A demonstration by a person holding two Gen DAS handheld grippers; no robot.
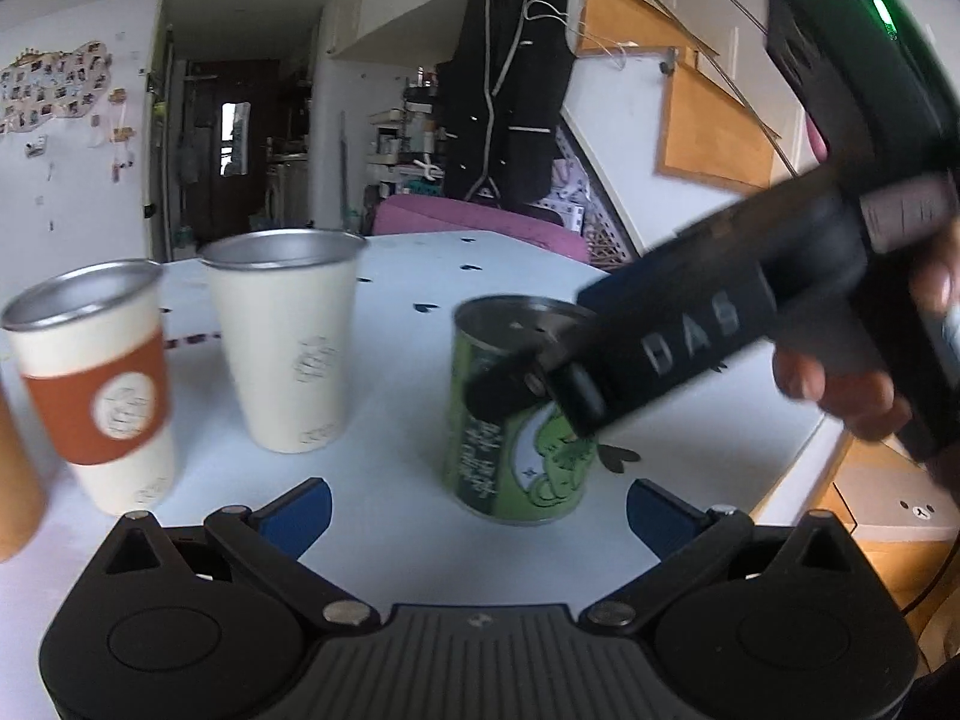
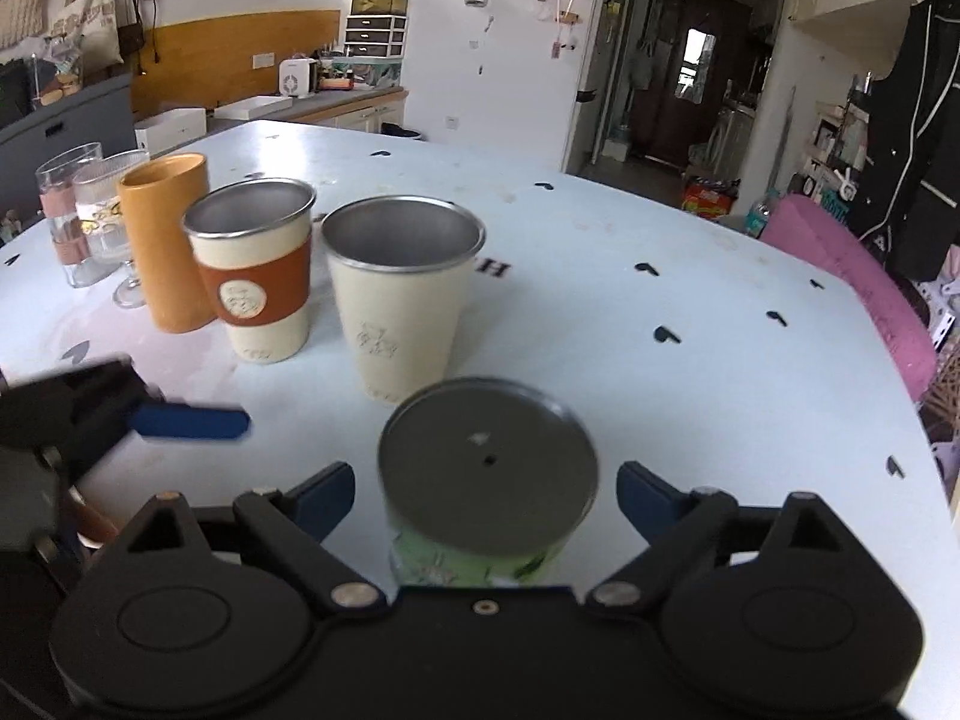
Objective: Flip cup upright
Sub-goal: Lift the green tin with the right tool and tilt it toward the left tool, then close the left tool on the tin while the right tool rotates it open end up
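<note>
A green cup [image 1: 516, 420] stands upside down on the white table [image 1: 390, 492], its metal base facing up. It also shows in the right wrist view [image 2: 486, 480], close between my right gripper's open blue fingers. My right gripper [image 2: 485, 495] is open with the jaws either side of the cup, not touching it. Its black body [image 1: 690, 342] reaches in from the right in the left wrist view. My left gripper [image 1: 477, 510] is open and empty, just in front of the cup. One left finger [image 2: 192, 423] shows at the left of the right wrist view.
A plain cream cup [image 2: 402, 300] and a cream cup with an orange sleeve [image 2: 255, 276] stand upright behind the green cup. An orange cylinder [image 2: 168, 240] and two glasses [image 2: 90, 222] stand further left. The table edge [image 1: 798, 456] runs at the right.
</note>
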